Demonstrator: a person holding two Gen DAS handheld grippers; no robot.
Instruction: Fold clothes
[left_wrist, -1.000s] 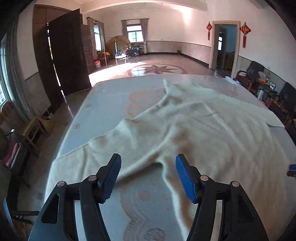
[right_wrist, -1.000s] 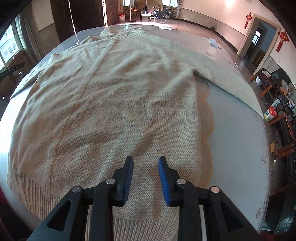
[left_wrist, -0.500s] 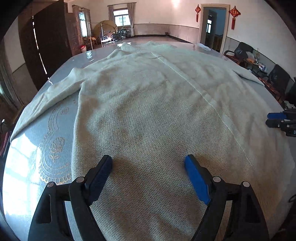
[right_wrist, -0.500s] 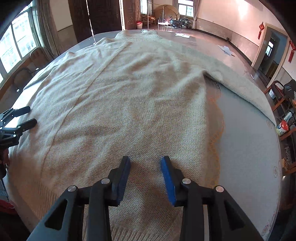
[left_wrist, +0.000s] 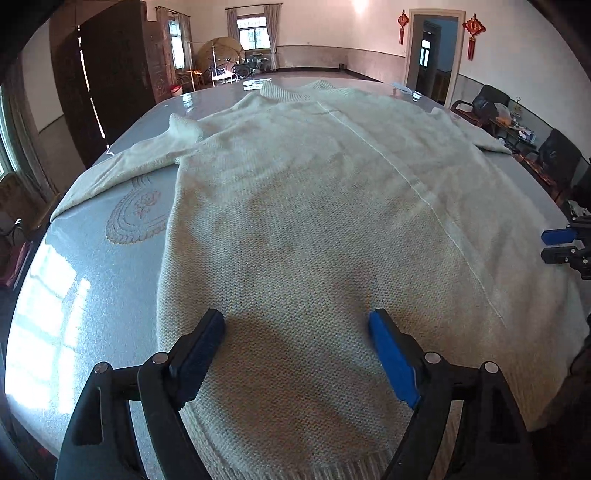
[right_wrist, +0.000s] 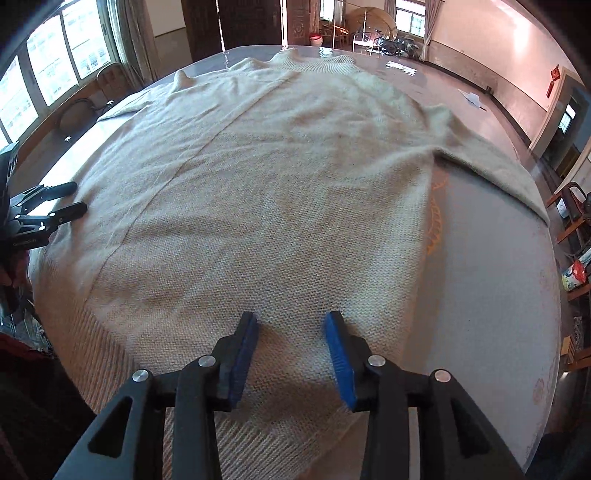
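Cream knit sweater (left_wrist: 314, 221) spread flat, front up, across a grey-blue desk (left_wrist: 85, 295) with an embossed floral pattern. Collar at the far end, ribbed hem at the near edge, 1 sleeve angled out to each side. Faint raised seam line running lengthwise down the body.

Left claw (left_wrist: 297, 332) hovering low over the hem area near the sweater's left side, jaws spread wide, nothing between the blue pads (left_wrist: 391, 362). Shadow cast on the knit directly beneath.

Right claw (right_wrist: 291, 332) poised above the hem toward the sweater's right side, jaws parted to a moderate gap, narrower than the left, gripping nothing. Bare desk just to its right.

Each claw visible at the edge of the other's view. Large room behind: windows, dark wooden door, chairs (left_wrist: 554, 155) along the wall.
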